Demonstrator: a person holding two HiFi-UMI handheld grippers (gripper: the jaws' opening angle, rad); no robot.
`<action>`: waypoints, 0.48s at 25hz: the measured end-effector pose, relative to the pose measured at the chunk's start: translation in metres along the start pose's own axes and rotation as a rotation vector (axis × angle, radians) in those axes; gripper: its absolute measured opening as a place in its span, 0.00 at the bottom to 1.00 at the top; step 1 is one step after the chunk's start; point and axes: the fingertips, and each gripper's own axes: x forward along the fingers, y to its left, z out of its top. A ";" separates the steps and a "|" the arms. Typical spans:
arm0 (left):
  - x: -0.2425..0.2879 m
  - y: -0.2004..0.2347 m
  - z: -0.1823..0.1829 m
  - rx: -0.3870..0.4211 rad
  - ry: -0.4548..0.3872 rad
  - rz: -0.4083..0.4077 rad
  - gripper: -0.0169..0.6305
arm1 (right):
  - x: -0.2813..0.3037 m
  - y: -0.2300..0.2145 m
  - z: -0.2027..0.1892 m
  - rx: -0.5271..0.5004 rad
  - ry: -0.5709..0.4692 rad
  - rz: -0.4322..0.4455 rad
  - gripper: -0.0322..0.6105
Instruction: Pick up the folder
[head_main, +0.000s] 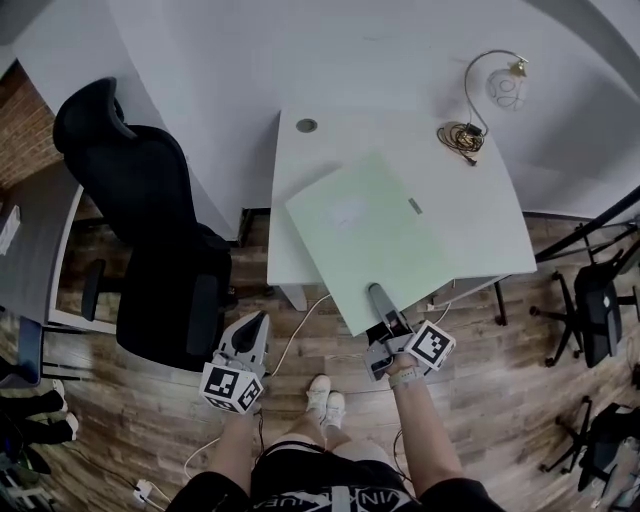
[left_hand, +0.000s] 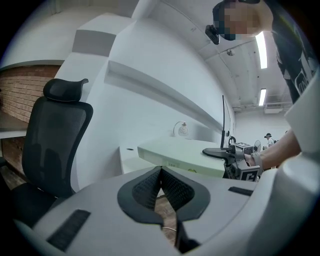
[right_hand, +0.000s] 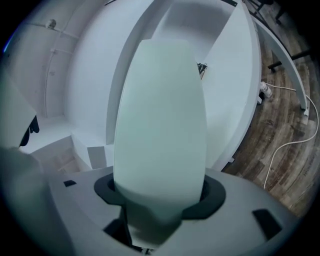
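folder count: 1, pale green folder (head_main: 370, 235), thick, with a whitish label patch and a small grey tab on its top face
folder place: over the near part of the white desk (head_main: 480, 215), lying on a slant, near corner sticking out past the desk's near edge. In the left gripper view it looks raised off the desk top. Can't tell if the far end touches.
grippers count: 2, each with a marker cube, each in one of the person's hands
right gripper (head_main: 378, 298): clamped on the folder's near corner, one jaw on top and one below. The right gripper view shows the folder filling the gap between the jaws.
left gripper (head_main: 261, 320): jaw tips meet, nothing between them. It hangs over the wood floor (head_main: 480, 400), left of the folder and apart from it, between the desk and the black chair.
desks: 2, the white one plus a dark desk edge (head_main: 30, 215) at far left
chairs: 3, one tall black chair (head_main: 150, 220) left of the white desk and two dark chairs (head_main: 597, 310) at the right edge
lamp: 1, lamp (head_main: 505, 85) with a curved neck, at the desk's far right
cable coil: 1, coil (head_main: 460, 136) just by the lamp base
desk grommet: 1, grommet (head_main: 306, 125) at the far left of the white desk
shoes: 2, white shoes (head_main: 325, 398) on the floor between the grippers
floor cables: white leads under and left of the desk, count unclear
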 end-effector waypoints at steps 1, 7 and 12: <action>-0.001 0.000 0.002 0.001 -0.003 -0.002 0.05 | -0.002 0.004 0.002 -0.016 -0.002 0.006 0.50; -0.006 -0.007 0.014 0.006 -0.027 -0.007 0.05 | -0.015 0.028 0.009 -0.080 0.006 0.030 0.50; -0.009 -0.012 0.021 0.008 -0.036 -0.008 0.05 | -0.022 0.046 0.014 -0.127 -0.002 0.051 0.50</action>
